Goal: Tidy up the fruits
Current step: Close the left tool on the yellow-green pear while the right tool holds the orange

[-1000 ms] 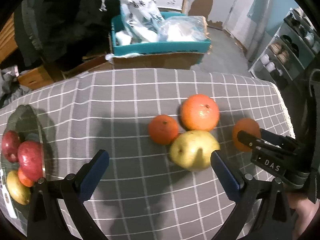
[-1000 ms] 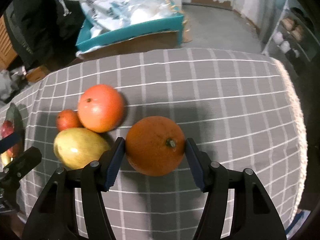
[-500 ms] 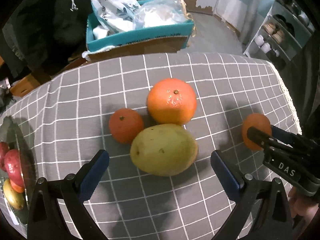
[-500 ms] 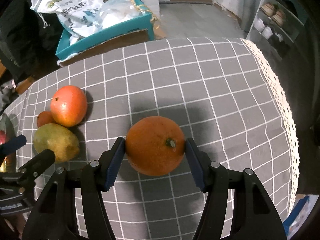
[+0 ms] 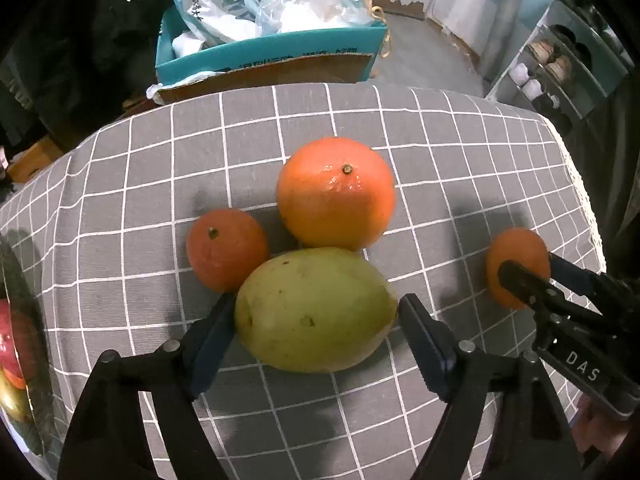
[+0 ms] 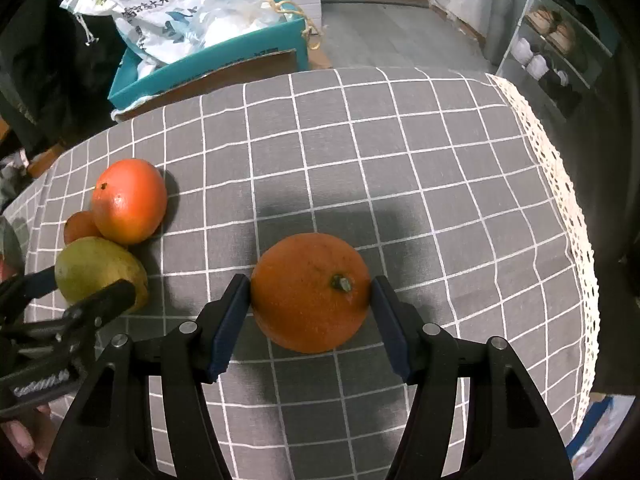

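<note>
My left gripper (image 5: 316, 316) has closed its blue pads on a yellow-green mango (image 5: 314, 310) lying on the grey checked tablecloth (image 5: 120, 220). A small tangerine (image 5: 226, 254) and a large orange (image 5: 336, 192) touch the mango just beyond it. My right gripper (image 6: 310, 300) is shut on another orange (image 6: 310, 292), held above the cloth. In the left wrist view that orange (image 5: 520, 256) and the right gripper (image 5: 532, 280) are at the right. In the right wrist view the mango (image 6: 98, 272), the tangerine (image 6: 80, 226), the large orange (image 6: 130, 200) and the left gripper (image 6: 80, 292) are at the left.
A glass plate (image 5: 8, 260) with red and yellow fruit sits at the table's left edge. A teal cardboard box (image 5: 272, 56) with plastic bags stands beyond the far edge. The lace-trimmed right table edge (image 6: 560, 184) drops to the floor, with a shelf rack (image 6: 560, 40) beyond.
My left gripper moved forward and closed from wide open onto the mango. My right gripper stayed shut on its orange and drew up and right, away from the fruit cluster.
</note>
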Demonstrator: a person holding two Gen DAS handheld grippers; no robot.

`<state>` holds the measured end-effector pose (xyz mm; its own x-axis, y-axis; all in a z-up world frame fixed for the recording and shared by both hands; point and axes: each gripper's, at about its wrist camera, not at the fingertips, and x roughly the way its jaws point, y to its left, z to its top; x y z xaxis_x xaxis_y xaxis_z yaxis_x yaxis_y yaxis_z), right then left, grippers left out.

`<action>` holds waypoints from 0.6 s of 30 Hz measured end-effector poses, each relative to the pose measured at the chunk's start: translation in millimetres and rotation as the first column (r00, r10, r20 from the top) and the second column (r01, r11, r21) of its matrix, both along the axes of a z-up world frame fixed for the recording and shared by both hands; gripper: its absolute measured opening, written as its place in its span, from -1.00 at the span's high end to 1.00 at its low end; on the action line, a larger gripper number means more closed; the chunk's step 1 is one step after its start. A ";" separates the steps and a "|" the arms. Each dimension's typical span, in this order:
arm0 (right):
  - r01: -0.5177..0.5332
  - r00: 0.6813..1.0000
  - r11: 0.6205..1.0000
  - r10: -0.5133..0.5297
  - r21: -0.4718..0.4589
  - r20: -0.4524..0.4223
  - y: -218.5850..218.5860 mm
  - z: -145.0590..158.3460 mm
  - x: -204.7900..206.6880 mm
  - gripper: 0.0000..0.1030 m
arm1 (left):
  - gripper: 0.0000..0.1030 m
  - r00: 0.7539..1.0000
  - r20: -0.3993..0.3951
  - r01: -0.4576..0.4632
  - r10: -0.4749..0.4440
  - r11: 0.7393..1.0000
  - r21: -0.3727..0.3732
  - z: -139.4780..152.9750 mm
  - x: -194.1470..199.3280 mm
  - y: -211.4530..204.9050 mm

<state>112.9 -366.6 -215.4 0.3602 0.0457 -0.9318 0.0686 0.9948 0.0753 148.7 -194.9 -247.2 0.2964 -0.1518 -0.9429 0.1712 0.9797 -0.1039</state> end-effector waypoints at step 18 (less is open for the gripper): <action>-0.009 0.999 1.000 0.009 -0.013 0.048 10.5 16.6 -5.1 -0.19 | -0.41 0.999 0.043 0.021 -0.021 1.000 -0.002 13.2 -18.0 10.4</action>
